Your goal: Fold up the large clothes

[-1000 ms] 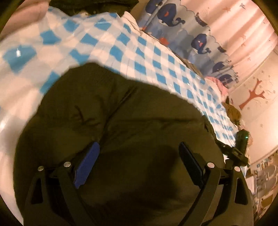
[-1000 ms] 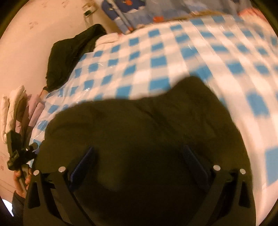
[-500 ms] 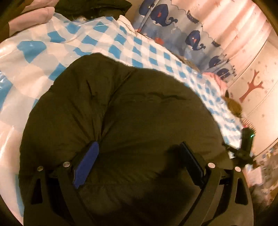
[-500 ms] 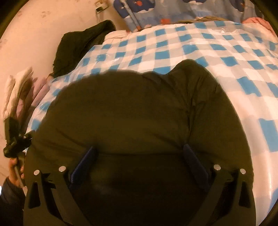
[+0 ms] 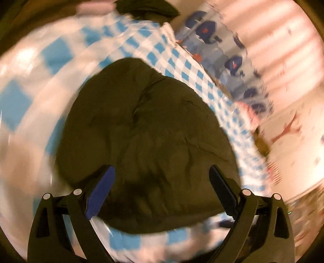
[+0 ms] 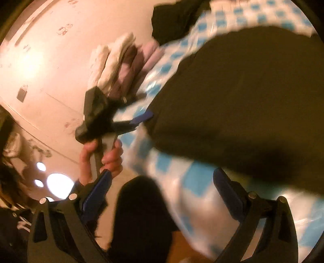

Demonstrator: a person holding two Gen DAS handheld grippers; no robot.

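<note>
A child's bedroom: checked bed cover (image 5: 182, 66), whale-print curtain (image 5: 232, 58), tree wall decal (image 5: 287, 129).

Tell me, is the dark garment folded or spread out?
Folded: the dark garment lies as one compact rounded bundle on the checked cloth, no sleeves showing.

Folded garment (image 5: 145, 141) laid on checked sheet (image 5: 182, 66). Second garment (image 5: 145, 8) heaped at sheet's far end. Stacked clothes (image 6: 121, 66) set beside sheet edge, against wall (image 6: 50, 50).

dark olive garment (image 5: 145, 129) on a blue-and-white checked cover (image 5: 50, 54); whale-print curtain (image 5: 228, 58).
</note>
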